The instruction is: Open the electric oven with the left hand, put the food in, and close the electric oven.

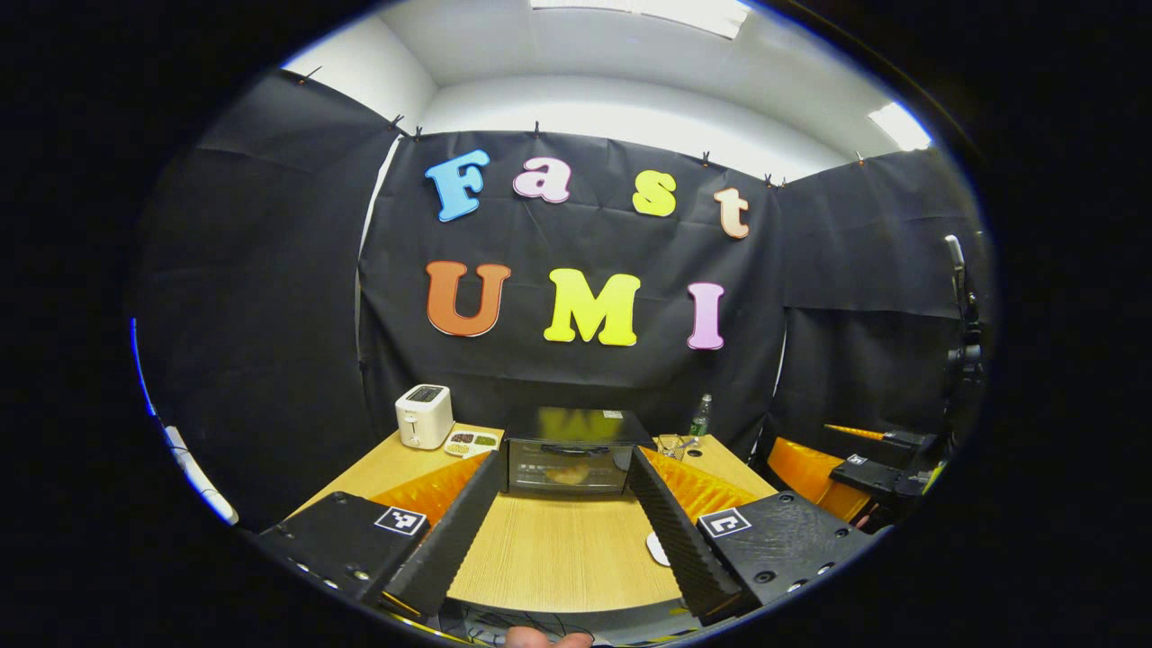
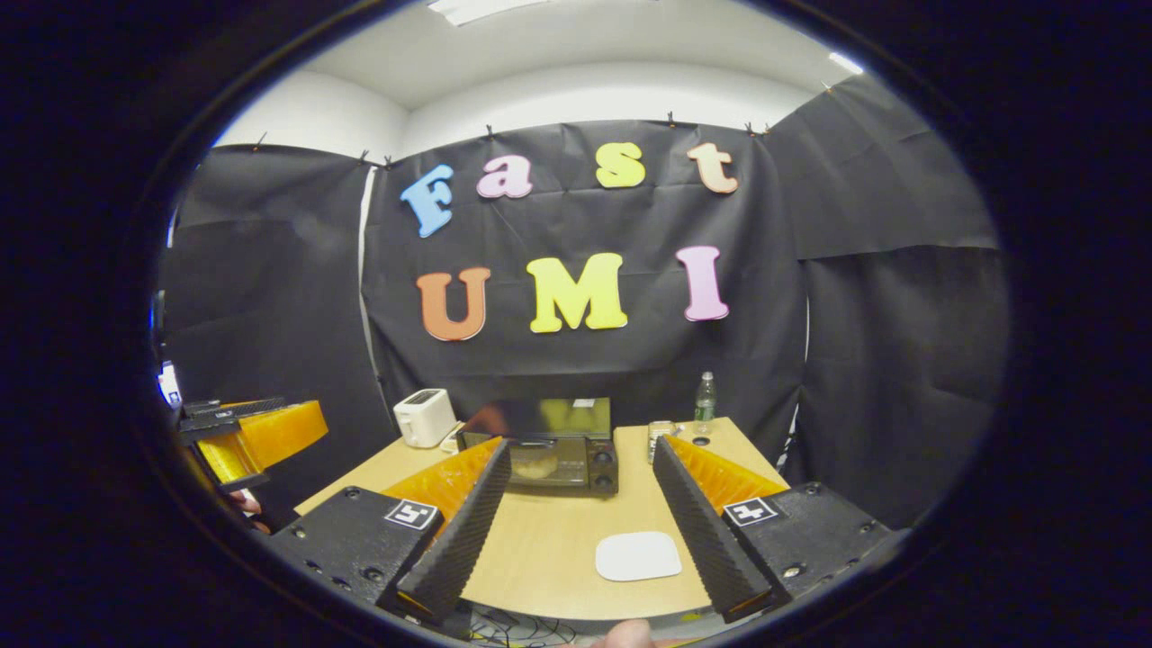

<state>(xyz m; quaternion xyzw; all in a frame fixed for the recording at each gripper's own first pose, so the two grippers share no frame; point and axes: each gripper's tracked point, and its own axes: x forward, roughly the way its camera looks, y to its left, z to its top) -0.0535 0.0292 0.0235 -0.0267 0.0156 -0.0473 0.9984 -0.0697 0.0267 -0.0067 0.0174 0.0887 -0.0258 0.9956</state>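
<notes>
The black electric oven [image 1: 567,461] stands at the back middle of the wooden table [image 1: 558,553], its door shut. Through the glass a golden-brown piece of food [image 1: 569,474] shows inside. My left gripper [image 1: 565,457] is open, held back over the near edge and aimed straight at the oven, well short of it. In the right gripper view the oven [image 2: 562,461] sits slightly left of centre with the food [image 2: 533,466] behind its door. My right gripper [image 2: 580,447] is open and holds nothing. A bare white plate [image 2: 637,556] lies on the table between its fingers.
A white toaster [image 1: 424,416] and a divided dish [image 1: 470,442] sit left of the oven. A bottle [image 2: 706,399] and a glass jar [image 2: 660,434] stand to its right. The other gripper [image 2: 241,434] hangs off the table's left side.
</notes>
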